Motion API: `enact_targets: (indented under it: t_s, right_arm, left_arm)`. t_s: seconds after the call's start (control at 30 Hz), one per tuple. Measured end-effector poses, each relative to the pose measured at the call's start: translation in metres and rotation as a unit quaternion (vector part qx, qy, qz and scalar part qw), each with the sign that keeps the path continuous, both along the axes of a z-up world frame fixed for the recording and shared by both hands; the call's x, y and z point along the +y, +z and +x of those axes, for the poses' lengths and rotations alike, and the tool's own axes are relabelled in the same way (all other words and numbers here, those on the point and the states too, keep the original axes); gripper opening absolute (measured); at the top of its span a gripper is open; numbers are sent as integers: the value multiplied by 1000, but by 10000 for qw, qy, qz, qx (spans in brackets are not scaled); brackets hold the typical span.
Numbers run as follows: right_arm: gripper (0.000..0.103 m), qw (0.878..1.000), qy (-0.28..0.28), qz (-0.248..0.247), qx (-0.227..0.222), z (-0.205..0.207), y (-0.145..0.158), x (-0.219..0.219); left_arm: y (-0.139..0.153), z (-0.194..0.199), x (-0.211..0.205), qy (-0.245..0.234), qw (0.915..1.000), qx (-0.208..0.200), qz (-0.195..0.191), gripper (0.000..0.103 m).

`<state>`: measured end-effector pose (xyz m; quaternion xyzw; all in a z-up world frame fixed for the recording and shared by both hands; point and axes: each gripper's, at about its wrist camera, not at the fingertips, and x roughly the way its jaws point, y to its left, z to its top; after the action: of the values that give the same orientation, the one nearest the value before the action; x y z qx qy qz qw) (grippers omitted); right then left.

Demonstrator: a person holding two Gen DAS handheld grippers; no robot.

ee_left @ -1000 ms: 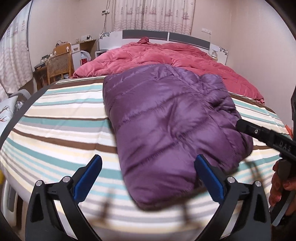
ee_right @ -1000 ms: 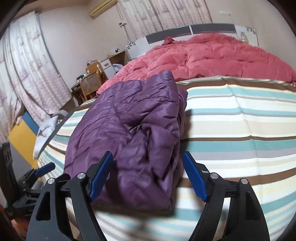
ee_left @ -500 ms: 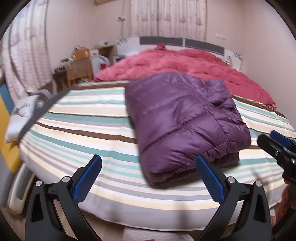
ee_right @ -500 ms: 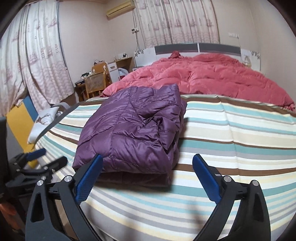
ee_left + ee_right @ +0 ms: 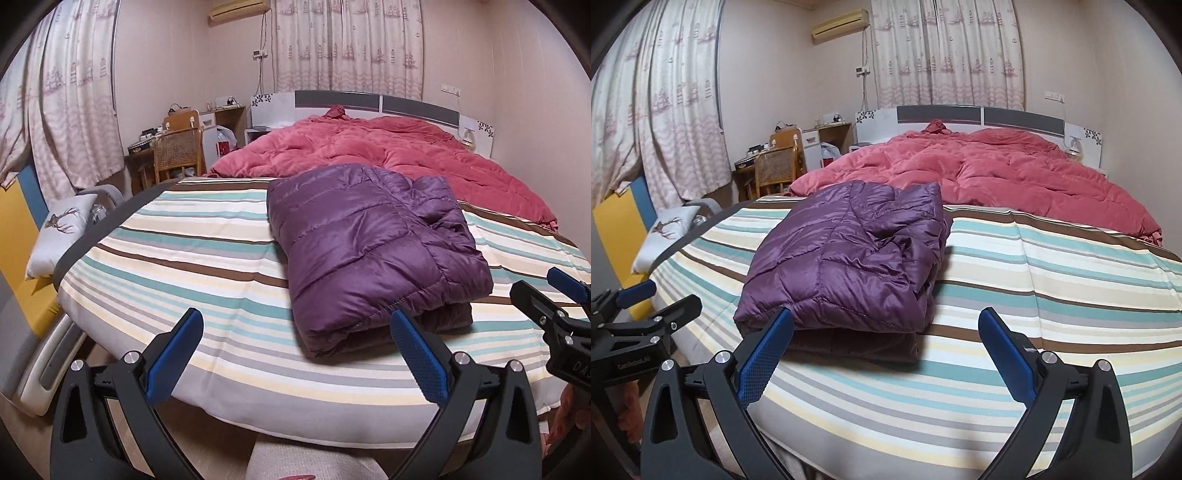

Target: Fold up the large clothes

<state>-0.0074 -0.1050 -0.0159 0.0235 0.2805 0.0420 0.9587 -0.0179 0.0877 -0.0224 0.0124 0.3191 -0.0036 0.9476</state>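
Both grippers hang nearest the viewer, off the foot edge of the striped bed (image 5: 207, 266). The left gripper (image 5: 295, 349) has its jaws spread wide with nothing between them, and the right gripper (image 5: 884, 349) has jaws opening, at their widest — also empty. Beyond them, on the bed's near half, the purple puffer jacket (image 5: 369, 243) lies folded into a compact, layered block, clear of both sets of pads. Farther up the bed a rumpled red quilt (image 5: 388, 151) covers the head end. Judging by the tidy stack and the released grips, the folding looks finished — at most, a little squaring of the loose right-hand edge remains.
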Motion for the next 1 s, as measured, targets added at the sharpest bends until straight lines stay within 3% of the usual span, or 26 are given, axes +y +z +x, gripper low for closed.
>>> enact_targets:
  t_s: [1.0]
  right_arm:
    - [100, 10000, 65, 29, 47, -2, -2, 3]
  left_arm:
    - [-2, -1, 0, -19, 10000, 15, -63, 101]
